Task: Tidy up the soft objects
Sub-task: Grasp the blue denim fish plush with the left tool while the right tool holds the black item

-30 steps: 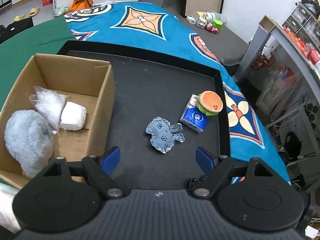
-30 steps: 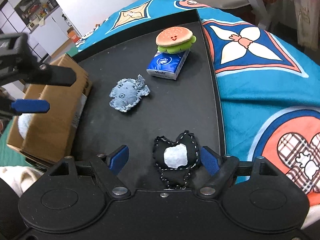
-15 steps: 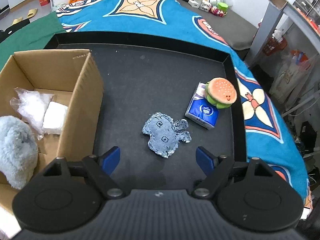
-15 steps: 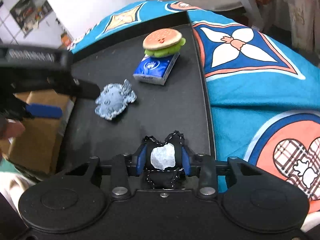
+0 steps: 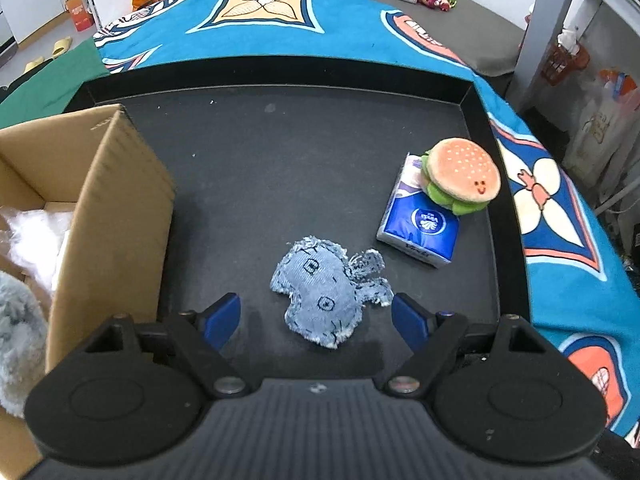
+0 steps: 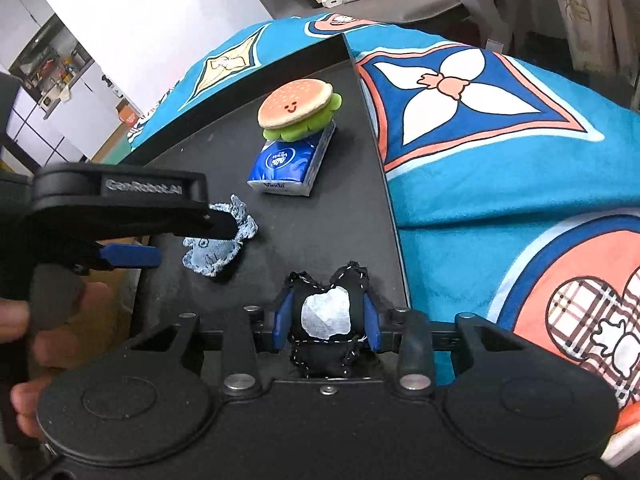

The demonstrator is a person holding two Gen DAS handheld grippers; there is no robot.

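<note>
A: Which toy do you go for next, and which way is it from your grippers?

B: Your left gripper [image 5: 316,316] is wide open and holds nothing. The blue denim toy [image 5: 328,292] lies flat on the black tray [image 5: 280,76], right between its two blue fingers [image 5: 222,320], just a bit toward 12 o'clock. No finger touches it yet, I think.

A: Which way does the toy run?

B: In the left wrist view its long side runs from 11 o'clock to 5 o'clock. Its frayed little tail points to 3 o'clock, close to the right-side finger. Your fingers sit at 9 and 3, so they would close across the short way. That looks good to me.

A: And your right gripper?

B: Your right gripper [image 6: 326,322] is squeezed tight on the black toy with the white patch [image 6: 326,312]. It is busy, so your left hand [image 6: 24,344] is the one for the denim toy.

A: Anything in the way?

B: The cardboard box [image 5: 116,208] stands at 9 o'clock from the denim toy, quite near your left finger. A grey fluffy toy [image 5: 16,344] and a white bag [image 5: 32,232] are inside it. The blue tissue pack [image 5: 420,228] sits at 2 o'clock, with the burger toy [image 5: 464,176] leaning on its far end. Both are well apart from your fingers. Mind the box wall most.
</note>
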